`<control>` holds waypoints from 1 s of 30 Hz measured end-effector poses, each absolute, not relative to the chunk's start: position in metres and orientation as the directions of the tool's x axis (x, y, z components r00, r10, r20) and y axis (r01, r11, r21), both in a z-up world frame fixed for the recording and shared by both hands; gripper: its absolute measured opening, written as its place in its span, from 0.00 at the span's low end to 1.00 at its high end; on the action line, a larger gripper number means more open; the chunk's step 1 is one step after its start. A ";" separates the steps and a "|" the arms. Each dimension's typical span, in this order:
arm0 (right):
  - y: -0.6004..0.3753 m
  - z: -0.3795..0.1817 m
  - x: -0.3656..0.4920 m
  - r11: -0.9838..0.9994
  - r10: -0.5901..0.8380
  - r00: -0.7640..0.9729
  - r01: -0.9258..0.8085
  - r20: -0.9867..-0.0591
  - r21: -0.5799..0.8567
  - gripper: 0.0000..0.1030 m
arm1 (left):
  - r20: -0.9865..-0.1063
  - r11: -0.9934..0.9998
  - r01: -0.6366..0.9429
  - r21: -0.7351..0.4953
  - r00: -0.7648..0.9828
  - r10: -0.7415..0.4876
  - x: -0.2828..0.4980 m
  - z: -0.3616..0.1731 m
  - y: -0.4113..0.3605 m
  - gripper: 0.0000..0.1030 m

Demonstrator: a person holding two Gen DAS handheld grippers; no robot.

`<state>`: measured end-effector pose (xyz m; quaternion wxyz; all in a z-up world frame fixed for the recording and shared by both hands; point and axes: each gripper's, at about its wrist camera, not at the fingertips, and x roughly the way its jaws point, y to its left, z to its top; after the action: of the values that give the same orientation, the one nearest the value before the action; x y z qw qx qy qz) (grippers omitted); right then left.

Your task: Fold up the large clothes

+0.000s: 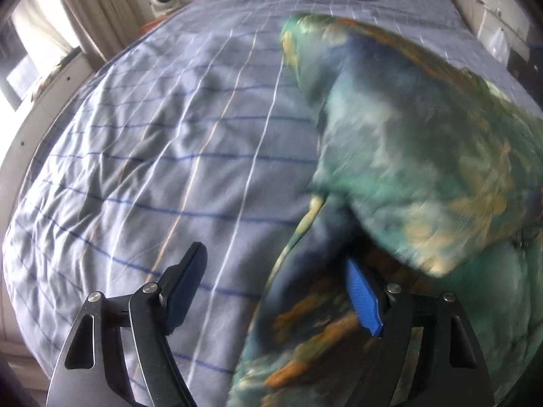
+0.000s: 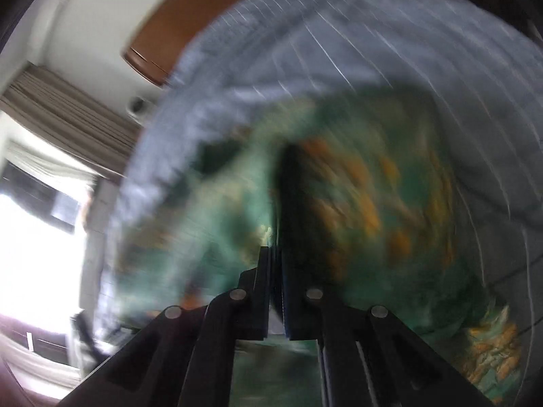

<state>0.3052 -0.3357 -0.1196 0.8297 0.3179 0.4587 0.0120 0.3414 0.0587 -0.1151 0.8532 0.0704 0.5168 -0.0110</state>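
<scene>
Currently we are working over a bed [image 1: 135, 156] covered in a pale blue checked sheet, with the garment [image 1: 407, 156], a green-and-orange printed piece, heaped on its right half.

Left side: our left gripper [image 1: 275, 291] is hanging spread wide above the near edge of the garment. One blue pad is sitting over bare sheet, the other [image 1: 364, 302] over printed cloth; nothing is pressed between them. The garment's edge is lying just right of the gripper's centre line, its long axis running away from us up the bed.

Right side: our right gripper [image 2: 275, 291] is showing jaws pressed together. Cloth is blurring close around the tips, but we cannot tell whether a fold is pinched.

Judgement: the left hand is nearer the free edge, so we are expecting to shift right and down.
</scene>
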 end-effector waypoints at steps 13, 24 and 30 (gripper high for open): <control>-0.323 -0.047 0.270 0.878 0.296 0.657 0.098 -0.693 0.469 0.42 | -0.797 0.990 0.116 -0.074 0.591 -0.129 0.291 -0.039 0.101 0.83; -0.258 -0.131 0.307 0.891 0.368 0.485 0.058 -0.793 0.449 0.33 | -0.904 1.000 -0.003 0.021 0.426 0.020 0.373 -0.123 0.067 0.82; -0.256 -0.117 0.298 0.894 0.358 0.532 0.043 -0.768 0.446 0.33 | -0.870 0.999 0.018 -0.030 0.492 -0.035 0.365 -0.085 0.084 0.81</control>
<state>0.2975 -0.2556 -0.1174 0.8493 0.2108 0.4750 0.0926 0.3653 0.0837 -0.0850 0.8638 -0.0082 0.5035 -0.0154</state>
